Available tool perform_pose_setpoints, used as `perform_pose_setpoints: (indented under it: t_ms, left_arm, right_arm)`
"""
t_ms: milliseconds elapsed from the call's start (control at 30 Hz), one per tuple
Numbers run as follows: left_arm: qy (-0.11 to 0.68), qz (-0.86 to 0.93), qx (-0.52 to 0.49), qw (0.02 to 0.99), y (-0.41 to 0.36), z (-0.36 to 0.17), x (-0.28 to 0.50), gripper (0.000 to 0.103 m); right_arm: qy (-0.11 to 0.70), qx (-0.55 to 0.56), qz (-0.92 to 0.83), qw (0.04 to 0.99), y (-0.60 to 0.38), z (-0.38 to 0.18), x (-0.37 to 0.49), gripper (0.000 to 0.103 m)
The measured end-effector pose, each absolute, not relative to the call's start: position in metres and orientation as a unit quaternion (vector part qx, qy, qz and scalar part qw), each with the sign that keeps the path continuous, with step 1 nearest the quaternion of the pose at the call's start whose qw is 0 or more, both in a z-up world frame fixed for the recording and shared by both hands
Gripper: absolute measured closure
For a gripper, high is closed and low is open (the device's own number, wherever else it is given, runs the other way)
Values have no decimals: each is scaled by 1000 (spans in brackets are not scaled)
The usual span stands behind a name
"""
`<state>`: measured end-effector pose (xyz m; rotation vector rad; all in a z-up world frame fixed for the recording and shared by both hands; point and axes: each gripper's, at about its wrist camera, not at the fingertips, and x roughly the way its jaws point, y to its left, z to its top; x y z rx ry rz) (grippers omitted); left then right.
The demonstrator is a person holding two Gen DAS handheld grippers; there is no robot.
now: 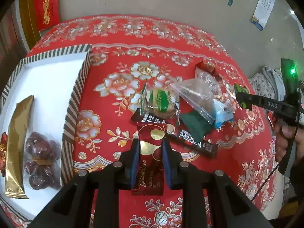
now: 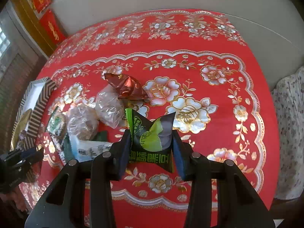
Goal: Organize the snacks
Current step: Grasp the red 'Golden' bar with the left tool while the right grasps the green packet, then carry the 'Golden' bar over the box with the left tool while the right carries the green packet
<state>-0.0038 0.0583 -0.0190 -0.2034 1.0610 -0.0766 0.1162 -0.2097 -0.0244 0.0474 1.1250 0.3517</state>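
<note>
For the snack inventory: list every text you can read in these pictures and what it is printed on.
"GoldenBrown": red packet held in the left tool.
"SCAFE", partly hidden, and "12": dark stick sachet.
"DAS": arm of the right tool.
"2025.11", cut off: green and black packet in the right tool.
Chinese print on the packets, the round biscuit wrapper and the wall calendar: unreadable.

Box (image 1: pixel 76 102) – one; gold bar (image 1: pixel 17 144) – one; tools – two.
</note>
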Motion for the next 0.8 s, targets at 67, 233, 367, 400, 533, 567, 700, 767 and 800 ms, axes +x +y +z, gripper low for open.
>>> perform_pose_setpoints:
  t_ms: [67, 233, 367, 400, 533, 567, 700, 767, 800]
  left_arm:
    - [503, -40, -99, 858, 58, -17, -5, 77]
    - [488, -46, -93, 867, 58, -5, -10, 77]
    - [478, -31, -88, 873, 63, 10, -12, 77]
    - [473, -22, -86, 877, 66, 14, -13, 77]
    - [460, 5, -98, 882, 86, 31, -11, 77]
    - [457, 13, -103, 883, 94, 35, -11, 77]
    - [471, 45, -103, 875, 118, 39, -9, 77]
    - [473, 67, -95, 873, 133, 40, -10, 77]
    - [476, 74, -97, 871, 140, 39, -11, 77]
  right_arm:
    - [527, 24, 165, 833, -210, -20, 114, 62]
    - [519, 29, 166, 838, -206, -6, 109, 62]
    - [513, 25, 176, 840, -191, 5, 103, 62]
    - [512, 23, 180, 840, -185, 8, 101, 62]
    - [508, 13, 197, 839, -159, 17, 96, 62]
    - [507, 9, 200, 838, -153, 19, 94, 62]
    - [504, -5, 215, 837, -122, 26, 90, 62]
    - [503, -11, 225, 835, -105, 29, 88, 62]
    - [502, -14, 232, 833, -93, 31, 87, 62]
